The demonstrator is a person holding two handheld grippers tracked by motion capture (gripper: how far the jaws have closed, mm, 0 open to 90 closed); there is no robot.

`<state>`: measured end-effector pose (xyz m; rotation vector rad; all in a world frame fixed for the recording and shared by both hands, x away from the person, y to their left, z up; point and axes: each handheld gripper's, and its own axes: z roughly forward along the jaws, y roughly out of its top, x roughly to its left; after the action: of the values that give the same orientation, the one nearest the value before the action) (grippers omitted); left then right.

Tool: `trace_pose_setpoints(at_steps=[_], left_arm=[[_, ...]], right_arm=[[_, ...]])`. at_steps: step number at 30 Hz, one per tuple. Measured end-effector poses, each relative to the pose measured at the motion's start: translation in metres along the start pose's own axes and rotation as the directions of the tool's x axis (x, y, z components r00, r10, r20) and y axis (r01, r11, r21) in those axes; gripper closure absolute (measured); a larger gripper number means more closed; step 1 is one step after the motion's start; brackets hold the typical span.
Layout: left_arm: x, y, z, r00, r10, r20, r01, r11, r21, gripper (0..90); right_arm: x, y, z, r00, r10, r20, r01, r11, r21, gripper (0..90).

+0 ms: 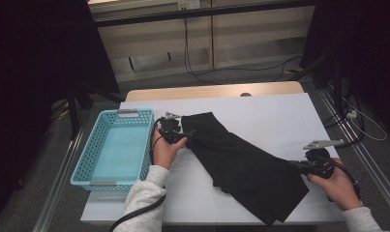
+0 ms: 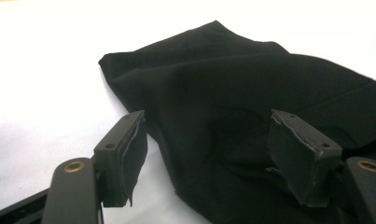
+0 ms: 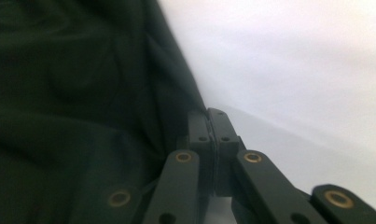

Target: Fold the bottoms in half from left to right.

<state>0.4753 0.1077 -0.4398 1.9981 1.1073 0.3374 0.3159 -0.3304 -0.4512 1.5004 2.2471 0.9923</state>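
Right gripper pinches the black cloth's edge; left gripper gapes wide over its other end.

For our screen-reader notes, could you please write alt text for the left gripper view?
The left tongs stand open over a rumpled black cloth lying on a white table. One pad sits at the cloth's edge, the other above the fabric.

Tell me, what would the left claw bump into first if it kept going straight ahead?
Most likely the black cloth: the open left claw points straight at it, its jaws already either side of the near edge.
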Motion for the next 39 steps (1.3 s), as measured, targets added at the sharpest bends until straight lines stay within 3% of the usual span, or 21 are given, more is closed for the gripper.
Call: trace_pose_setpoints(at_steps=[4,6,7,8,10,14,23,27,31,35,39], left_arm=[[-0.002,-0.001,0.000,0.9999,0.011,0.008,-0.011,0.9999,0.008,27.7],[-0.004,-0.002,0.000,0.9999,0.008,0.006,-0.008,0.9999,0.007,27.2],[-0.005,-0.002,0.000,0.9999,0.010,0.011,-0.010,0.9999,0.010,26.5],[-0.004,-0.002,-0.001,0.9998,0.014,0.014,-0.014,0.9999,0.006,26.3],[-0.005,-0.002,-0.002,0.9997,0.022,0.014,-0.022,0.9997,0.008,25.7],[-0.005,-0.003,-0.005,0.9996,0.025,0.016,-0.025,0.9997,0.003,23.2],[-0.007,-0.006,-0.014,0.9987,0.040,0.032,-0.040,0.9992,0.001,19.3],[-0.007,-0.008,-0.015,0.9985,0.045,0.033,-0.045,0.9989,0.008,18.6],[-0.005,-0.009,-0.019,0.9986,0.043,0.031,-0.043,0.9990,0.007,17.2],[-0.005,-0.011,-0.022,0.9986,0.043,0.031,-0.043,0.9991,0.000,17.2],[-0.006,-0.015,-0.026,0.9984,0.049,0.027,-0.050,0.9987,0.008,17.1]], right_arm=[[-0.021,0.008,0.000,0.9971,0.019,0.074,-0.016,0.999,-0.039,87.8],[-0.028,0.008,0.001,0.9903,0.057,0.127,-0.048,0.996,-0.076,64.4],[-0.029,0.007,-0.001,0.9845,0.043,0.170,-0.033,0.997,-0.064,69.9],[-0.029,0.006,-0.004,0.9839,0.026,0.177,-0.015,0.998,-0.067,70.0],[-0.029,0.003,-0.012,0.9815,0.034,0.188,-0.016,0.995,-0.094,64.0],[-0.024,-0.003,-0.021,0.9816,0.018,0.190,-0.001,0.996,-0.093,59.5],[-0.004,-0.005,-0.016,0.9885,-0.005,0.151,0.022,0.994,-0.107,38.3],[0.002,-0.007,-0.017,0.9887,-0.014,0.149,0.030,0.994,-0.105,34.2],[0.005,-0.009,-0.020,0.9887,-0.004,0.150,0.022,0.993,-0.116,24.3],[0.004,-0.014,-0.025,0.9893,0.026,0.143,-0.008,0.992,-0.125,25.6],[0.002,-0.020,-0.033,0.9876,0.031,0.154,-0.012,0.992,-0.125,46.7]])
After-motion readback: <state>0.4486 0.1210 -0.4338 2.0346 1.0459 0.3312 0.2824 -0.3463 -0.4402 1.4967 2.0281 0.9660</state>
